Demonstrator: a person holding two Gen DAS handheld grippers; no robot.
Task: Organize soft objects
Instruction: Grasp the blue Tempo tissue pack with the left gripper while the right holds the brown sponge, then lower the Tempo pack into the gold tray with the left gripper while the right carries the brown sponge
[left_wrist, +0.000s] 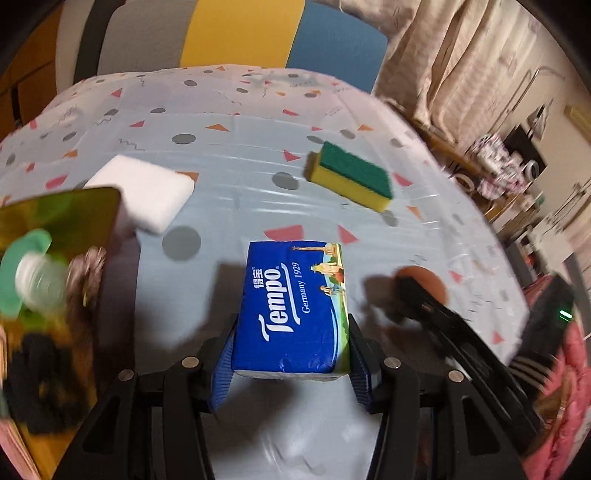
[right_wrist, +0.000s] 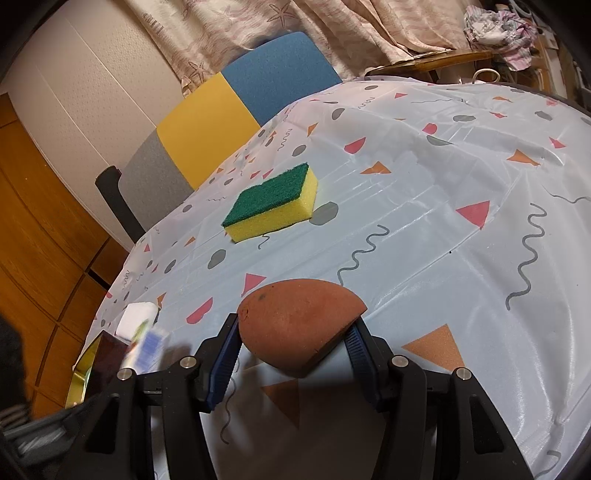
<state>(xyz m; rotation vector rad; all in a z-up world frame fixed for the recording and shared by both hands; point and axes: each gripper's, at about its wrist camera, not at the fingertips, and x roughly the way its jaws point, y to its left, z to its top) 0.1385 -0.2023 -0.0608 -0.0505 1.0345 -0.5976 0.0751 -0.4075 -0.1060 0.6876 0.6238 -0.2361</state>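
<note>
At the left edge of the bench, which wears a pale cloth dotted with triangles, discs and squiggles, stands a gold-lined box with blurred items inside: something green, something white, something dark. Just beside its far corner lies a white sponge, flat on the cloth. Next comes the left gripper, its jaws closed on the near end of a blue Tempo tissue pack, blue pads pressing both long sides; whether the pack is clear of the cloth I cannot tell. Farther back, toward the middle of the bench, a yellow sponge with a green scouring top lies flat and well apart from everything else. To the right, the right gripper has its jaws half-wide and clamped on a reddish-brown teardrop sponge, rounded end to the left, cut face to the right, low over the cloth near the bench's front edge. Behind the far edge stands a chair in grey, yellow and blue panels.
</note>
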